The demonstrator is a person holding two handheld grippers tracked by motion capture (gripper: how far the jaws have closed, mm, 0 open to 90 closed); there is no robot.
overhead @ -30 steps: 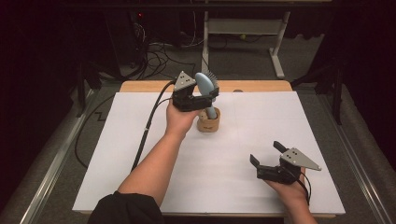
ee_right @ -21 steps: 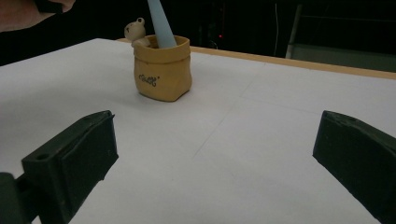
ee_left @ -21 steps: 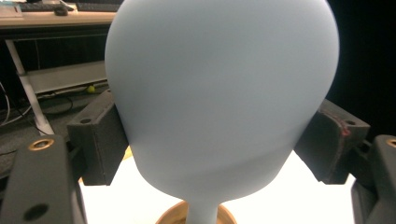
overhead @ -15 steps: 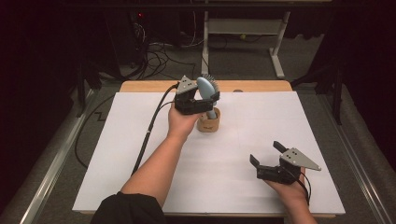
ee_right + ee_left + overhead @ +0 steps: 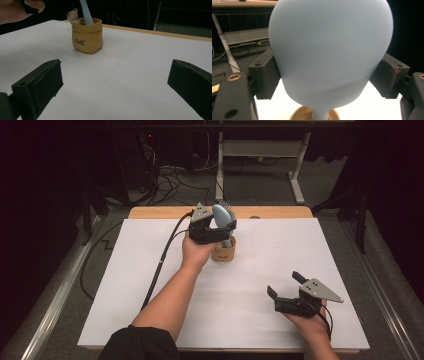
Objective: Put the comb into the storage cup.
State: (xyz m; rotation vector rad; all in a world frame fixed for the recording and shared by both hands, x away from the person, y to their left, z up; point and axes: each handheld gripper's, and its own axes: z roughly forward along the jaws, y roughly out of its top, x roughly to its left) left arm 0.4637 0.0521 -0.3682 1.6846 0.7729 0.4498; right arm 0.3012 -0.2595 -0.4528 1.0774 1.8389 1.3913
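A light-blue hairbrush (image 5: 221,215) stands upright with its handle (image 5: 85,11) down inside a small tan bag-shaped holder (image 5: 223,252) at the back middle of the white sheet. My left gripper (image 5: 224,227) is shut on the brush's head. In the left gripper view the head's smooth back (image 5: 329,50) sits between both pads, with the holder's rim (image 5: 298,115) below. My right gripper (image 5: 285,284) rests open at the near right with nothing between its jaws. Seen from the right gripper (image 5: 115,80), the holder (image 5: 87,37) stands well ahead.
A small bear figure (image 5: 72,15) perches on the holder's rim. The white sheet (image 5: 150,270) covers a wooden table whose bare edge (image 5: 280,212) shows at the back. The left gripper's cable (image 5: 162,262) trails over the sheet's left side. Floor cables and a table frame lie beyond.
The left gripper has sunk slightly toward the holder with the brush in it. The right gripper has not moved.
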